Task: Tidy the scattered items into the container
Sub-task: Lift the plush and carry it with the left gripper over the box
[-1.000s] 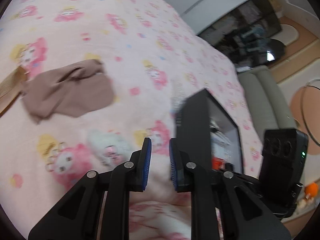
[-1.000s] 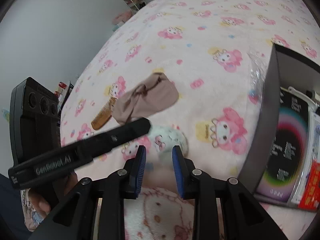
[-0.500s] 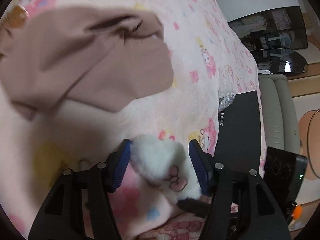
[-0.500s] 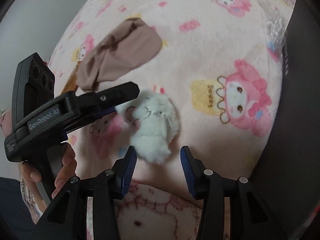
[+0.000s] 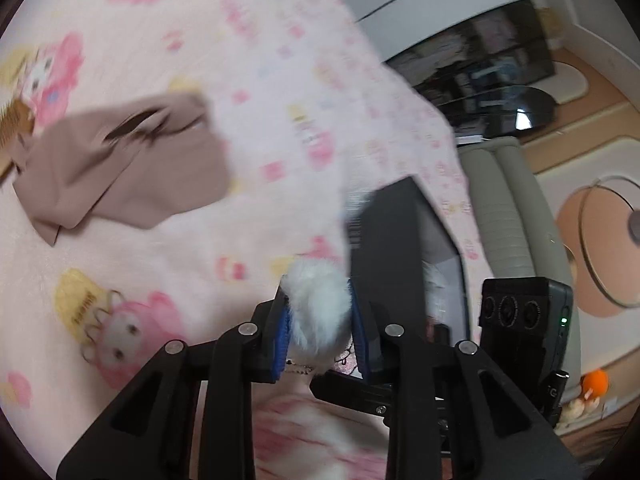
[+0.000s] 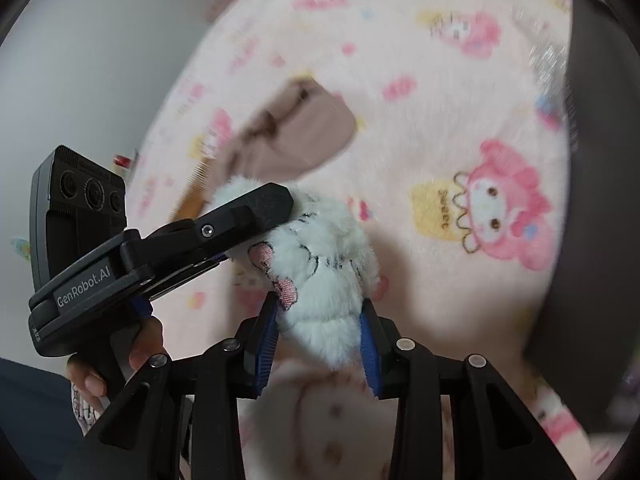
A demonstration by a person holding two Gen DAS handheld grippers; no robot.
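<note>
- Two hand-held grippers on one white plush toy at once; toy sits above the pink cartoon-print bed blanket.
- Left hand-held gripper: blue pads on both flanks of the toy, fur bulging over the fingertips, jaws closing on it. In the right wrist view its black finger lies across the toy's upper left side.
- Right hand-held gripper: jaws closing, toy's lower end between the blue pads and pinched there; embroidered pink paws face the camera.
- A person's hand holds the left gripper's handle, left of the toy and lower.
- Black container: just right of the toy in the left wrist view, upright wall towards the camera; contents too blurred to tell. In the right wrist view its dark wall fills the right edge, well right of the toy.
- Brown fabric piece: flat on the blanket, up and left of the toy, apart from it.
- Wooden comb: at the far-left edge, beyond the fabric from the toy, touching the fabric's left end.
- Both views motion-blurred.
</note>
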